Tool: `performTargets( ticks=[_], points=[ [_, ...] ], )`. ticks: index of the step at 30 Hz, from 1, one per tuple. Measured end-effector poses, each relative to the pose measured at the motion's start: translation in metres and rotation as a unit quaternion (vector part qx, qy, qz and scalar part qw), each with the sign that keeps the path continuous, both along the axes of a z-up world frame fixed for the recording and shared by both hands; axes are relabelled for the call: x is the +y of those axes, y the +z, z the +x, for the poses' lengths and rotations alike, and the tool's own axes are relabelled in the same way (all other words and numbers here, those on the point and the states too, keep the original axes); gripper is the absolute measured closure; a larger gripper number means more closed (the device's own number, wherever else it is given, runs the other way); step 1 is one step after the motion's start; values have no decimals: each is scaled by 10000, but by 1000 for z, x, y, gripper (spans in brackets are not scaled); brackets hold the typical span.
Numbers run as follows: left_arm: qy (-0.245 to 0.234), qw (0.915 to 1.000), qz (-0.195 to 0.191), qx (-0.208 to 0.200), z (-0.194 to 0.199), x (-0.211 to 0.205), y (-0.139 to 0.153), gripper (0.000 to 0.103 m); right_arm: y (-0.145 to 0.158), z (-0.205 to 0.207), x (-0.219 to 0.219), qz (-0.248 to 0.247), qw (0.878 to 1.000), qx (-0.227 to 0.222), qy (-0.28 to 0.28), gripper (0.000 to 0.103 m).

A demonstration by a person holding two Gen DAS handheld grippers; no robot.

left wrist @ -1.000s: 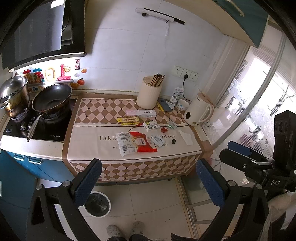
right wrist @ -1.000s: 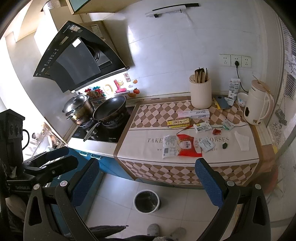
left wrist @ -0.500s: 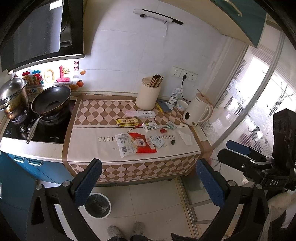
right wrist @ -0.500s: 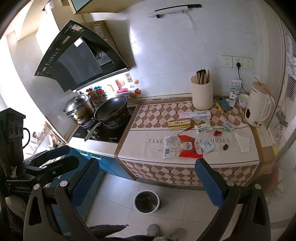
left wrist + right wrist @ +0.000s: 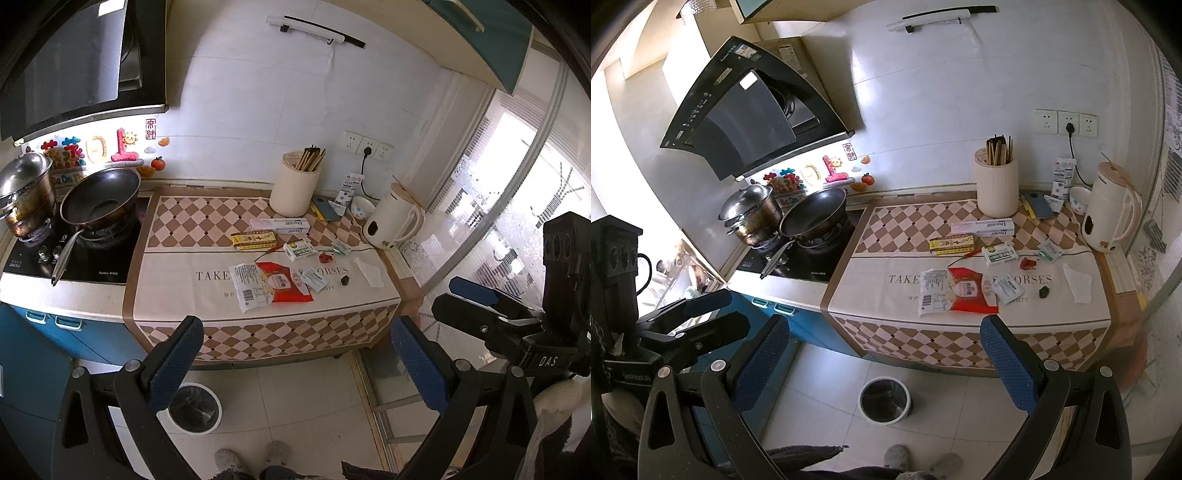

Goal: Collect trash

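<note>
Litter lies on the checked cloth of the counter (image 5: 258, 332): a red-and-white snack wrapper (image 5: 273, 286) (image 5: 956, 291), a white tissue (image 5: 369, 271) (image 5: 1076, 282), a small sachet (image 5: 314, 278), a red scrap (image 5: 325, 257), a dark scrap (image 5: 344, 280) and some flat boxes (image 5: 279, 225). A round bin (image 5: 194, 408) (image 5: 884, 400) stands on the floor below the counter front. My left gripper (image 5: 297, 365) (image 5: 737, 310) and my right gripper (image 5: 884, 363) (image 5: 445, 295) hover side by side, well back from the counter. Both are open and hold nothing.
A wok (image 5: 99, 199) and a steel pot (image 5: 26, 184) sit on the hob at the left. A chopstick holder (image 5: 293, 192) and a white kettle (image 5: 393, 219) stand at the back right. A glass sliding door (image 5: 498, 221) borders the right side. The person's feet (image 5: 251, 456) show on the tiled floor.
Both views have drifted only slightly. The litter has not moved, and both grippers are still open and empty.
</note>
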State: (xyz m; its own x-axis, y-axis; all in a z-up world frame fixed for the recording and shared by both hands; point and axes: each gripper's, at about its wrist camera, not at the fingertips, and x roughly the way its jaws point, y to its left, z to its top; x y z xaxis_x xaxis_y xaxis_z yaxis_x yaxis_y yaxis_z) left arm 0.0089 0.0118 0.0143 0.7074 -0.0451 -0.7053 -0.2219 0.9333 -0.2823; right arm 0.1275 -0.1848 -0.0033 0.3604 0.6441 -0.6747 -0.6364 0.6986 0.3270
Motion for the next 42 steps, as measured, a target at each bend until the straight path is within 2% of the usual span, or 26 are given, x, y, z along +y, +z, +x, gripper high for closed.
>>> performTargets(
  ticks=[6,14,19,25,31,34,38,42],
  points=[
    [-55,10000,0,17,-1,12,-9,0,-3,-3,8,-14,10000,-1,-39,0],
    [-96,9987,414,291,30,33,-45,0,-20,0,11,35,9980,159,-604,0],
    [10,9904,1237,614,84,42,-79,0,-47,26,0,26,9899,391,-1360,0],
    [-257,9659,2271,1214,200,53,-138,0,-98,108,-23,-460,9719,749,-2186,0],
    [-716,9264,3111,1997,328,53,-219,0,-182,229,-45,-921,9499,1325,-2676,0],
    [-1033,9047,3368,2398,380,53,-260,0,-229,292,-51,-1287,9376,1536,-2841,0],
    [-1385,8806,3562,2802,430,52,-308,0,-296,375,-56,-1862,9165,1848,-3019,0],
    [-1582,8656,3621,3077,464,62,-337,0,-338,418,-44,-1750,9138,2371,-2795,0]
  ],
)
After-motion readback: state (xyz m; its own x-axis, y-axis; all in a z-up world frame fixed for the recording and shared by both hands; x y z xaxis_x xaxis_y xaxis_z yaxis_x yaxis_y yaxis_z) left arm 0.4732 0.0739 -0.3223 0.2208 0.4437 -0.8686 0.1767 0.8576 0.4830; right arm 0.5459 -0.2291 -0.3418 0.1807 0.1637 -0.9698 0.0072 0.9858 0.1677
